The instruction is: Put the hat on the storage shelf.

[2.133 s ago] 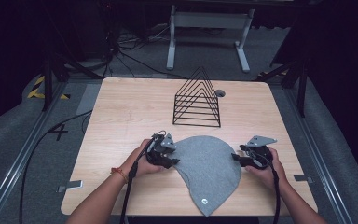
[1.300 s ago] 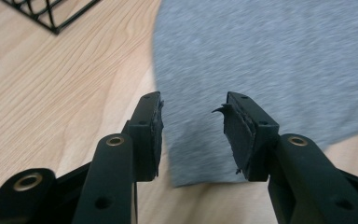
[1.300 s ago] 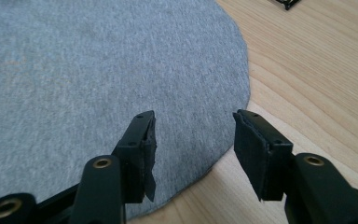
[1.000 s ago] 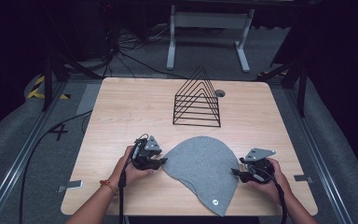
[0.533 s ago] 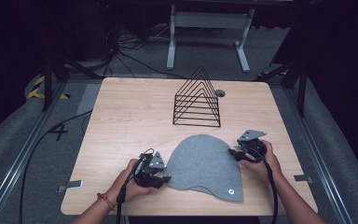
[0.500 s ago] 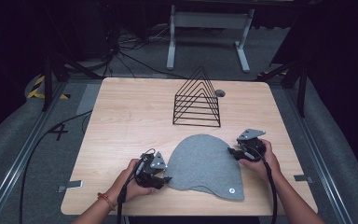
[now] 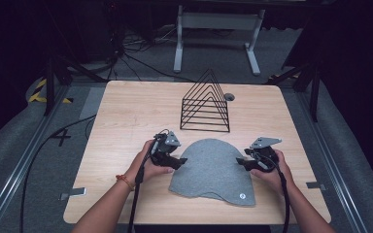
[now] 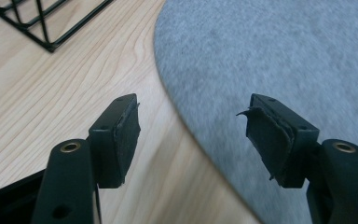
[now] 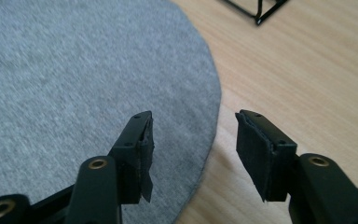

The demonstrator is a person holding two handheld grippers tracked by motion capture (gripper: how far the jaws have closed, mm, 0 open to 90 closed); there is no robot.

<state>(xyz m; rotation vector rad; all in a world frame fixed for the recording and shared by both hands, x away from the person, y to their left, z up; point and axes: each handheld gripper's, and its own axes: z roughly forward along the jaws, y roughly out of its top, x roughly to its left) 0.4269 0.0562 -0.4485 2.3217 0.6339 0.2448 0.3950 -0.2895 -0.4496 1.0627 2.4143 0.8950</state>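
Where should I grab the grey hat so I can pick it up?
Probably at its thin edge. The grey hat lies flat on the table, so its middle gives nothing to pinch. Come in low from the sides, where the left gripper and right gripper already straddle the curved rim, open, one jaw over cloth and one over wood.

A black wire rack of nested triangular frames stands upright on the light wooden table, with a small round grey disc just beside its far right corner.
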